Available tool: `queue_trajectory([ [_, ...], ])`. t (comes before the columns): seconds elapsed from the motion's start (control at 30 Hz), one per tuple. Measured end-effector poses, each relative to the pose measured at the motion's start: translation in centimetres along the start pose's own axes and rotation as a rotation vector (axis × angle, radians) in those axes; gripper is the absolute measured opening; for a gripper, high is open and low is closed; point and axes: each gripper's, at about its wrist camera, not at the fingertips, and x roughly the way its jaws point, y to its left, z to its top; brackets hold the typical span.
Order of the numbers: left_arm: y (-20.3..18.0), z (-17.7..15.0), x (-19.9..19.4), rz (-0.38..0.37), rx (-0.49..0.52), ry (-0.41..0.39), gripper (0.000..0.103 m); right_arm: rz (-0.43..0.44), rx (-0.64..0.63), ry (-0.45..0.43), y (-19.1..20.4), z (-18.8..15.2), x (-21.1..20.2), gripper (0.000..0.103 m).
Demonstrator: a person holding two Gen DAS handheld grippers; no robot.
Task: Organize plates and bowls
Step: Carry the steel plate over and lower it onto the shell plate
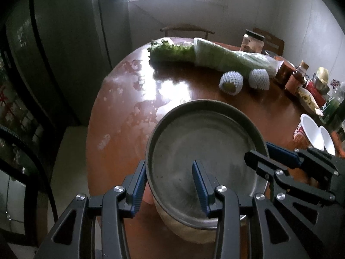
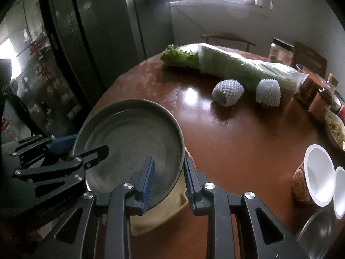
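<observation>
Left gripper (image 1: 170, 185): my two blue-padded fingers straddle the near-left rim of a round metal pan (image 1: 204, 149), one pad outside the wall, the other inside over the pan floor. Pads appear to press the wall between them; I record it as clamped on the rim. Right gripper (image 2: 169, 183): same arrangement on the opposite side of the pan, left pad inside, right pad outside the wall, clamped on the rim. In each wrist view the other gripper shows at the far side of the pan, its fingers across the rim.

The pan is shallow, flat-bottomed, dull grey, empty apart from a few dark specks. It sits above a pale beige container (image 2: 159, 213) whose edge shows under it; whether the pan touches it I cannot tell. Both are at the near edge of a round reddish-brown wooden table (image 1: 120, 112).

Elsewhere on the table: a long head of leafy greens in a clear plastic bag (image 1: 215, 57) lies across the far side. Just in front of it, two fruits in white foam netting (image 1: 231, 83), near each other but apart. At the right edge, white-lined paper cups (image 2: 317, 179), a lidded glass jar (image 1: 252, 42), and a cluster of bottles and packets too small to identify.
</observation>
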Motion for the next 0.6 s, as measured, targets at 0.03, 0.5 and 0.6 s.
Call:
queue_trajectory([
  [0.03, 0.0, -0.1, 0.1, 0.001, -0.001, 0.002, 0.043, -0.001, -0.003, 0.000, 0.0, 0.0, 0.2, 0.029],
  [0.5, -0.1, -0.8, 0.9, 0.016, 0.018, 0.015, 0.043, -0.021, -0.037, 0.020, 0.3, -0.4, 1.8, 0.029],
  [0.6, 0.0, -0.8, 1.1, 0.017, 0.015, 0.019, 0.043, -0.027, -0.052, 0.020, 0.5, -0.4, 2.1, 0.029],
])
